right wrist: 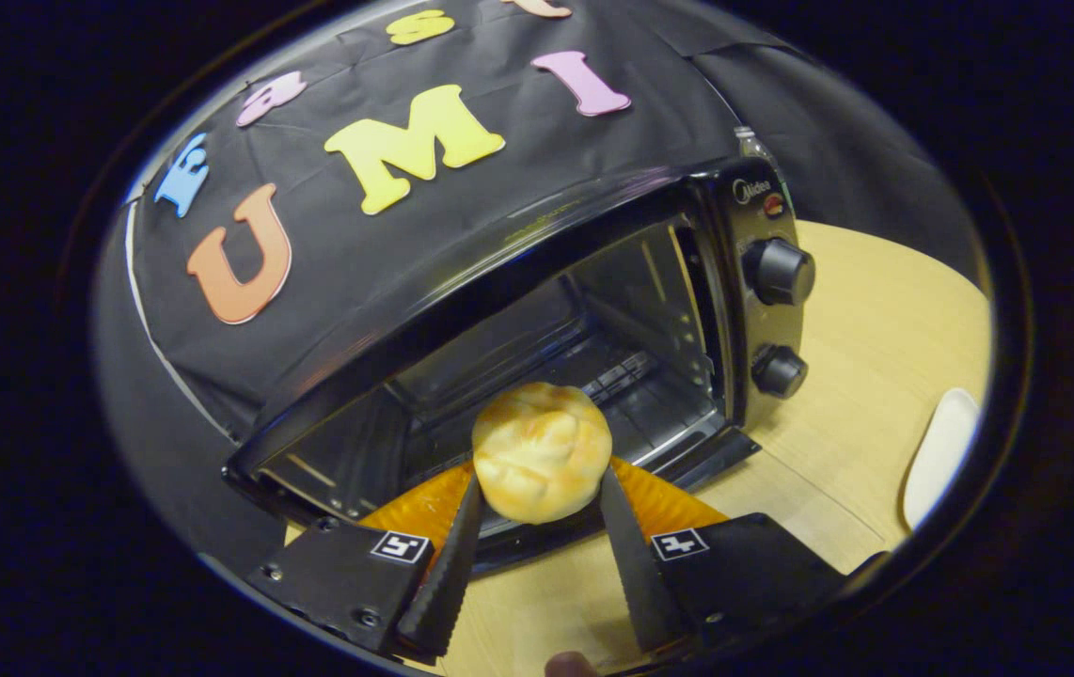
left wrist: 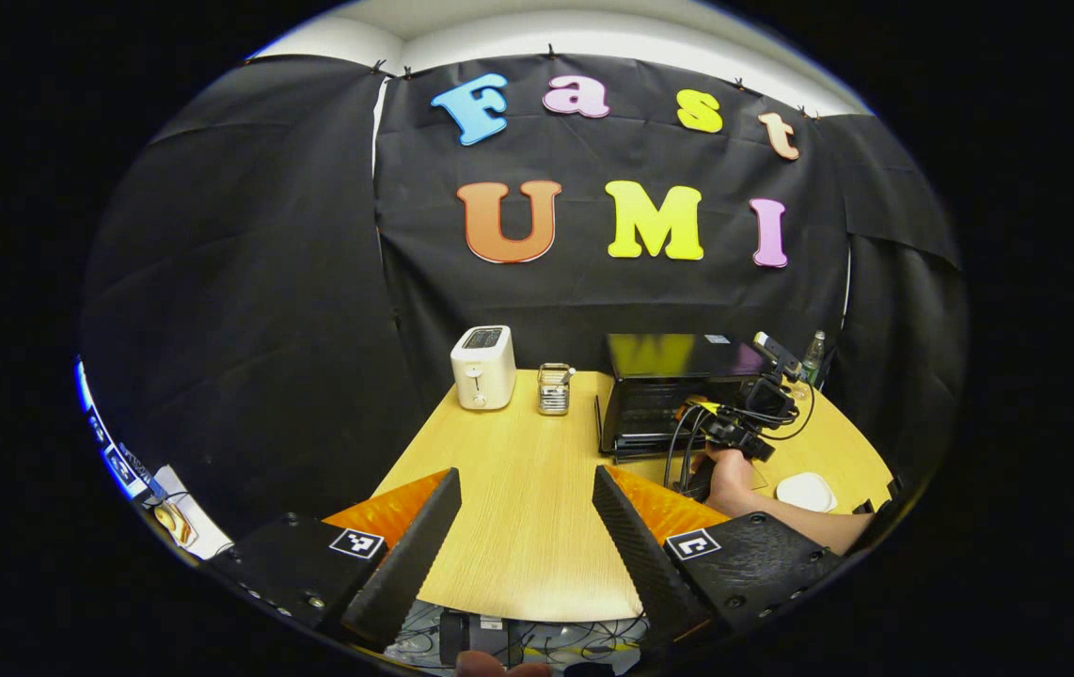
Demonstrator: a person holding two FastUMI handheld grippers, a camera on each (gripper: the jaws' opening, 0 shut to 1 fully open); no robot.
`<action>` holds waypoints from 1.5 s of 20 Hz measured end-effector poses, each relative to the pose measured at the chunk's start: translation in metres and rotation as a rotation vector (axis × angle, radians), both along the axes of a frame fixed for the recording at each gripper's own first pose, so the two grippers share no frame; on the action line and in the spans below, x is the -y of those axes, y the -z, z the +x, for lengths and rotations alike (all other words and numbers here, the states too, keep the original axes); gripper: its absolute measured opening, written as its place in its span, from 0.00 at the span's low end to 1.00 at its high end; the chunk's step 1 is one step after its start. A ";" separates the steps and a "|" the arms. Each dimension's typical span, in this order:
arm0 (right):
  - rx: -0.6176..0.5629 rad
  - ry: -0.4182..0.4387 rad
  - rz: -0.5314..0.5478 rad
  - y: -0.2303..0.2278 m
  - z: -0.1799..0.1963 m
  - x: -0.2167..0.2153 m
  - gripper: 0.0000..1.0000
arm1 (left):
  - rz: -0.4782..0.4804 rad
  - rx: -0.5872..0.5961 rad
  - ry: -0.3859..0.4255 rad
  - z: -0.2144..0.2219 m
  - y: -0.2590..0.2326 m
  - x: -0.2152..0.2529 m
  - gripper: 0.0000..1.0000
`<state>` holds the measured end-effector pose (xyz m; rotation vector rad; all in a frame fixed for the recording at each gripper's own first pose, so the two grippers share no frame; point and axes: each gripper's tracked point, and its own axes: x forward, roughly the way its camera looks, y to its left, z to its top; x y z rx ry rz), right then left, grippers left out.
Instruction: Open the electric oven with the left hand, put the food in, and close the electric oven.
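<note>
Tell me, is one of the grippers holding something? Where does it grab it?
Yes. The right gripper holds a bread bun, its fingers pressing on the bun's two sides, in front of the open oven. The left gripper is open and holds nothing.

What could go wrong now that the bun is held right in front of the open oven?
The right claw pinches the bun only at its sides, so the soft bun could slip or get squashed on the way in. The oven mouth looks low, so the claw may knock the top edge or the lowered door. The left claw hangs open, well back, so closing needs a long reach.
</note>
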<state>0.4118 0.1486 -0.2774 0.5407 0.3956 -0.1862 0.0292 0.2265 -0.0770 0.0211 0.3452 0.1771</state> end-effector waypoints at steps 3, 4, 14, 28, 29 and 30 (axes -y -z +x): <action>-0.007 0.013 0.002 0.003 0.015 0.002 0.72 | 0.005 -0.006 -0.016 -0.004 0.000 -0.007 0.93; -0.011 0.017 -0.001 0.004 0.020 0.003 0.72 | 0.005 -0.008 -0.021 -0.004 0.001 -0.009 0.93; -0.037 0.002 0.005 0.005 0.017 -0.007 0.89 | -0.016 -0.015 -0.036 -0.006 0.000 -0.011 0.93; -0.004 -0.220 -0.143 -0.048 -0.111 -0.007 0.90 | -0.151 0.034 0.041 0.001 0.003 0.050 0.93; -0.001 -0.236 -0.156 -0.054 -0.124 -0.007 0.90 | -0.154 0.038 0.051 0.004 0.005 0.053 0.93; 0.003 -0.249 -0.173 -0.060 -0.137 -0.004 0.90 | -0.157 0.039 0.062 0.007 0.006 0.057 0.93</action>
